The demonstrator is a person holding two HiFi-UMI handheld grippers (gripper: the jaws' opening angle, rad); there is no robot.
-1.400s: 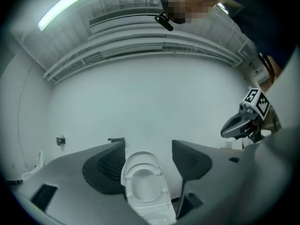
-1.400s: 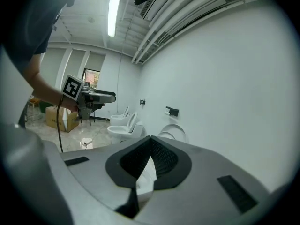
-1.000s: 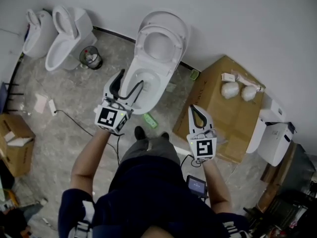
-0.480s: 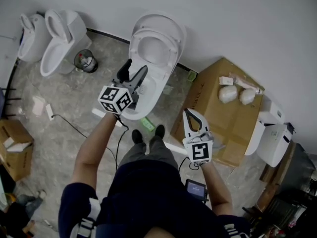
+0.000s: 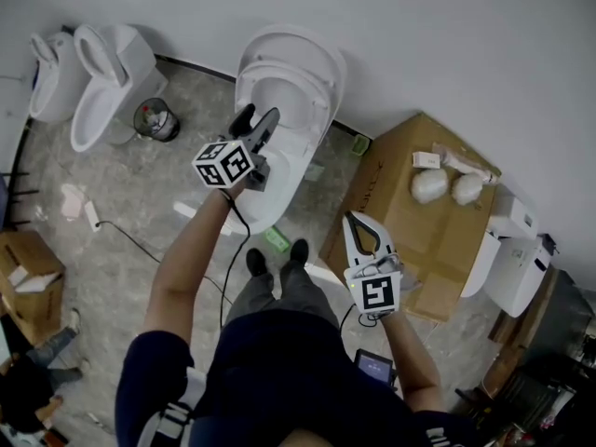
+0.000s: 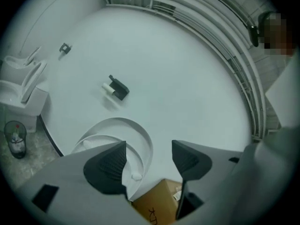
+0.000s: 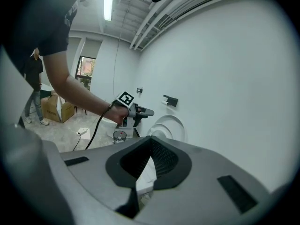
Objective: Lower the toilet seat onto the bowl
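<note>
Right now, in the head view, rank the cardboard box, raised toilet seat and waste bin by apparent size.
1. cardboard box, largest
2. raised toilet seat
3. waste bin, clearly smallest

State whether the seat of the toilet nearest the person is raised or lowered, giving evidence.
Raised: the toilet seat stands upright against the wall, leaving the bowl uncovered.

A white wall (image 5: pixel 447 54) meets a mottled grey floor (image 5: pixel 121 175) (cardboard box (image 5: pixel 400 222) at right), a strip light (image 7: pixel 108 1) overhead.
</note>
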